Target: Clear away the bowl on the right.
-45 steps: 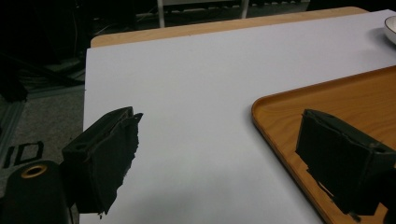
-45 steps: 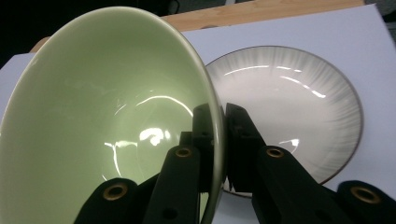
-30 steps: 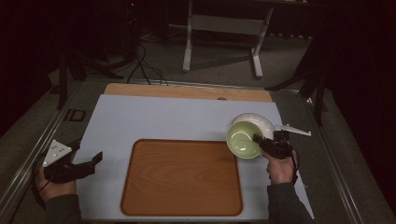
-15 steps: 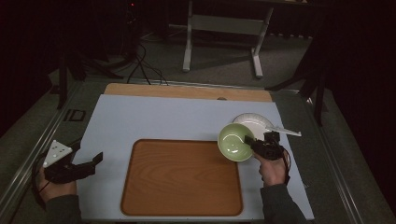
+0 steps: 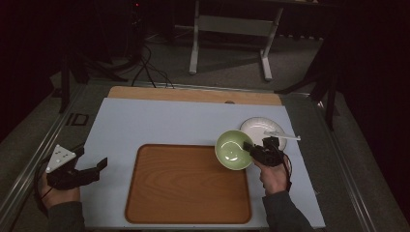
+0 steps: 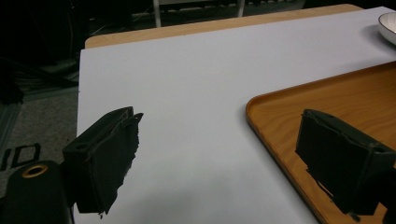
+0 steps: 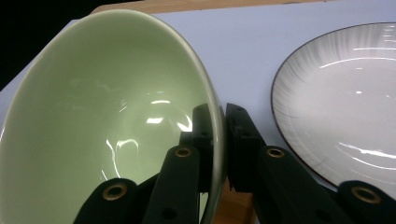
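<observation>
Nearest us, our left gripper rests at the table's left edge with its jaws spread wide and nothing between them, beside the rounded-corner wooden tray. Our right gripper pinches the rim of the glossy pale green ceramic bowl, one jaw inside the wall and one outside, holding it tilted over the tray's far right corner. Just beyond sits the white ceramic plate with a thin dark rim, a slim white utensil across it. We judge the risk to be the narrow grip on a smooth, slanted wall: the bowl could pivot or slip and strike the tray lip or the plate.
</observation>
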A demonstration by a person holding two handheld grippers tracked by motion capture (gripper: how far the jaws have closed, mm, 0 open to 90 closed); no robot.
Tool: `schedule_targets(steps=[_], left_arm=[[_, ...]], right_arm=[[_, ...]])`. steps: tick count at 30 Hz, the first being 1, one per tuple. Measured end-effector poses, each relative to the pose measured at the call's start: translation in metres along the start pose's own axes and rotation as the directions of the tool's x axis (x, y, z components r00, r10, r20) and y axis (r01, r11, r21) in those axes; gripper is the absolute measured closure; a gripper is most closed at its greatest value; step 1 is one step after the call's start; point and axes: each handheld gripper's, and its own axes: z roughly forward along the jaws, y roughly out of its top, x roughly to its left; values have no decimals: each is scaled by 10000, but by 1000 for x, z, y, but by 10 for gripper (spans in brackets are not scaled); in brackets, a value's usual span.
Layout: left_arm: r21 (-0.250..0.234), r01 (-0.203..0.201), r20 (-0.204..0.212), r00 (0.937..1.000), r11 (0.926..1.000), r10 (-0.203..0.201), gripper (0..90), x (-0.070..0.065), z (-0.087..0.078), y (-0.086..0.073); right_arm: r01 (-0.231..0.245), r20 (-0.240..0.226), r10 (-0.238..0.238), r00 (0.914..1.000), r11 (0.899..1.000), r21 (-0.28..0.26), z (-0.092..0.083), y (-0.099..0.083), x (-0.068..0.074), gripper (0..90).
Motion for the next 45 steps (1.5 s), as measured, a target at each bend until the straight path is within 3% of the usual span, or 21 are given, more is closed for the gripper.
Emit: schedule_targets(steps=[45], left_arm=[[-27, 15, 25, 10000, 10000, -15, 130, 0, 0, 0]], right_arm=[[570, -820, -563, 9950, 9984, 57, 18, -3, 43, 830]])
